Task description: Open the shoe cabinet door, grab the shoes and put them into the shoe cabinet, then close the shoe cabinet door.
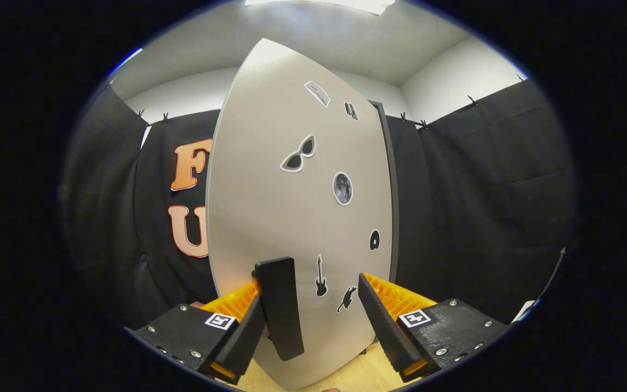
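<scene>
Claw [313,310] is spread wide right now, fingers apart and not squeezing anything. It's parked right up against the shoe cabinet door [270,207], which is the big pale grey panel standing upright just ahead of the fingers. A dark vertical handle [281,307] sticks off the lower part of the door, and it sits between the two fingers but way over on the left side, just beside the left finger [243,335]. Can't tell for sure if that finger is actually touching it. The right finger [381,321] is well apart from the handle, with bare door showing in the gap.

Door has a bunch of stickers on it: sunglasses [297,154], a round moon one [343,188], a little guitar [320,276], a small black cat [347,299] and a dark disc-looking one [374,240], plus two more near the top that are too small to make out. Along the door's right edge there's a dark strip [392,190]; can't say if that's the cabinet frame or a gap.

Black cloth wall [487,190] hangs behind, on both sides of the door. Light wood floor [357,373] shows near the fingers at the foot of the door.
</scene>
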